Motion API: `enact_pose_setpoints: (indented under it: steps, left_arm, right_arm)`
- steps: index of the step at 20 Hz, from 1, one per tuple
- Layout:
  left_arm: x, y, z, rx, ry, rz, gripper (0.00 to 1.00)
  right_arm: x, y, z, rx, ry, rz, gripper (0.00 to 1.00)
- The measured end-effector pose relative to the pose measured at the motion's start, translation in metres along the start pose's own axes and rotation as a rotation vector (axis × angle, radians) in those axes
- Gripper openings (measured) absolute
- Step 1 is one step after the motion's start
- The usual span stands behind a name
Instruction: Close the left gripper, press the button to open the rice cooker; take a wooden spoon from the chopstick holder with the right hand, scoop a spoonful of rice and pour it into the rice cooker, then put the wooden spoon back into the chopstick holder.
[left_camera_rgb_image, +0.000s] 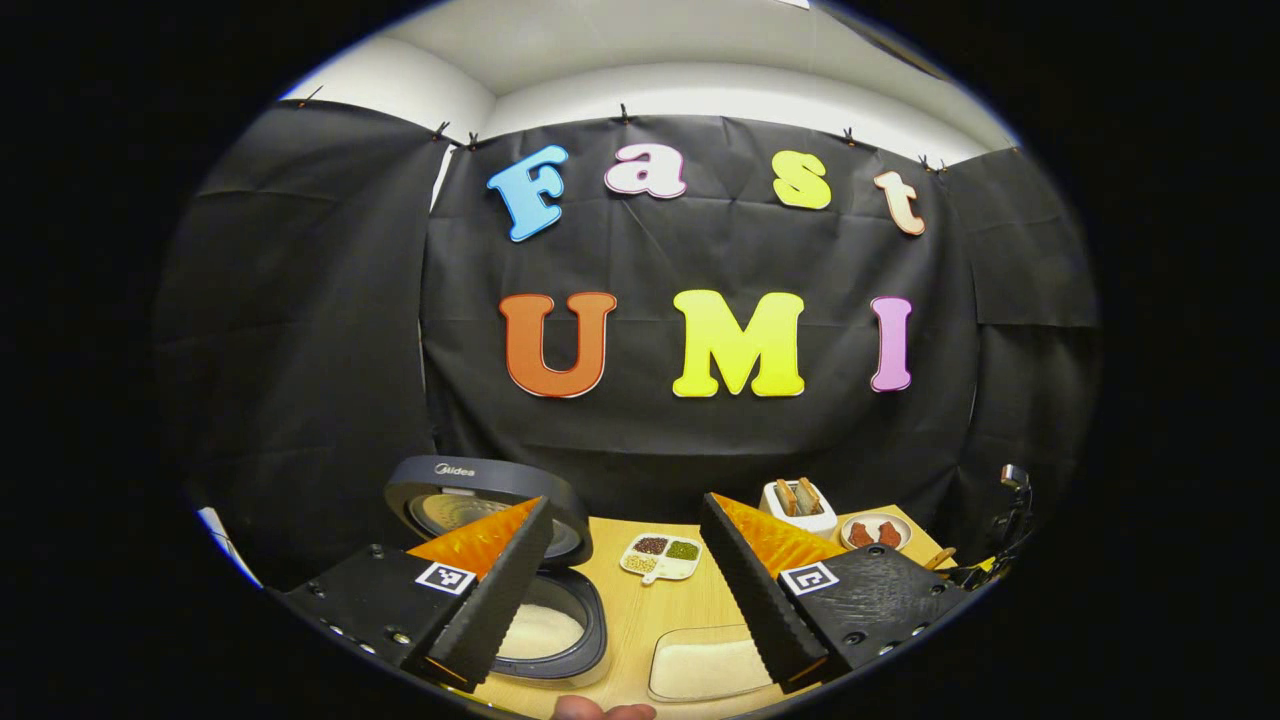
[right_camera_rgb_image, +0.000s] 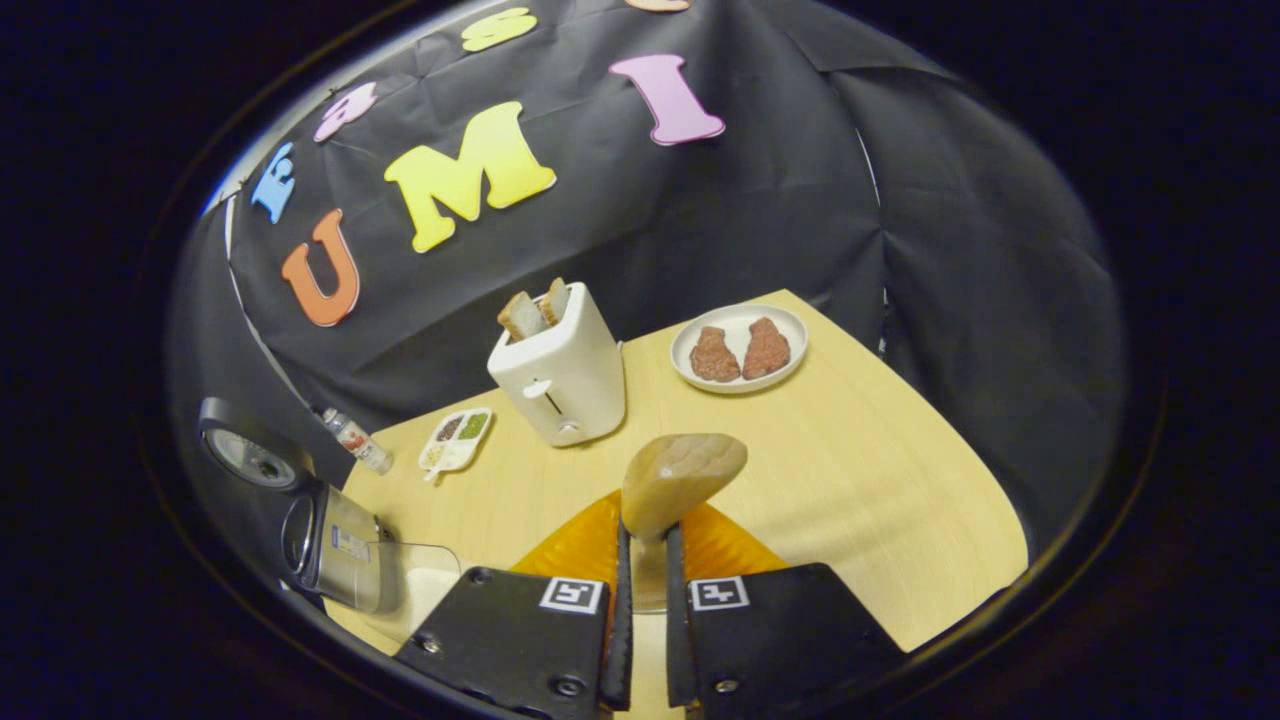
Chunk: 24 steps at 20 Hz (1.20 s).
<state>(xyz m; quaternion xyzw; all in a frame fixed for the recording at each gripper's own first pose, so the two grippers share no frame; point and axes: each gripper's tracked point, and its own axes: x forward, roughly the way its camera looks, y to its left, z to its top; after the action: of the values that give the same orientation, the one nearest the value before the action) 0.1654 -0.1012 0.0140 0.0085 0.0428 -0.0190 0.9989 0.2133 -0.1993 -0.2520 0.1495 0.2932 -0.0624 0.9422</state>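
A stiff, light wooden spoon (right_camera_rgb_image: 682, 478) is pinched by its handle between the right gripper (right_camera_rgb_image: 643, 560) fingers, toaster (right_camera_rgb_image: 558, 372) at eleven o'clock, while the left gripper (left_camera_rgb_image: 625, 570) fingers are held wide.

Rice cooker (left_camera_rgb_image: 520, 590) lid up, jaws spread apart.

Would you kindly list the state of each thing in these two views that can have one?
Rice cooker: lid up, white rice in the pot.
Left claw: open, holding nothing.
Right claw: shut on the spoon's handle.
Spoon: held, bowl up above the table.
Toaster: two bread slices sticking up from the slots.
Plate: two brown pieces on it.
Rice tray: filled with white rice.
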Motion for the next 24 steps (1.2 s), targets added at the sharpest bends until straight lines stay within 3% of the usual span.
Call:
enact_pose_setpoints:
  steps: [8,11,13,16,19,24]
  left_arm:
    - [-0.043,0.052,-0.003,-0.009,-0.025,0.004,0.95]
    - [-0.057,0.070,-0.008,0.008,-0.024,0.004,0.95]
    - [-0.065,0.080,-0.012,0.008,-0.015,0.004,0.95]
    - [-0.078,0.100,-0.012,0.011,-0.017,0.023,0.95]
    - [-0.090,0.118,-0.012,-0.009,-0.020,0.046,0.95]
    - [-0.105,0.145,-0.014,-0.017,-0.025,0.100,0.95]
  right_arm:
    - [-0.058,0.043,0.047,-0.050,-0.103,-0.045,0.16]
    - [-0.083,0.085,0.055,-0.070,-0.126,-0.006,0.16]
    - [-0.097,0.130,0.051,-0.082,-0.135,0.067,0.16]
    - [-0.105,0.189,0.029,-0.123,-0.111,0.173,0.16]
    - [-0.097,0.219,-0.006,-0.162,-0.063,0.217,0.16]
    - [-0.055,0.214,-0.065,-0.257,0.042,0.160,0.16]
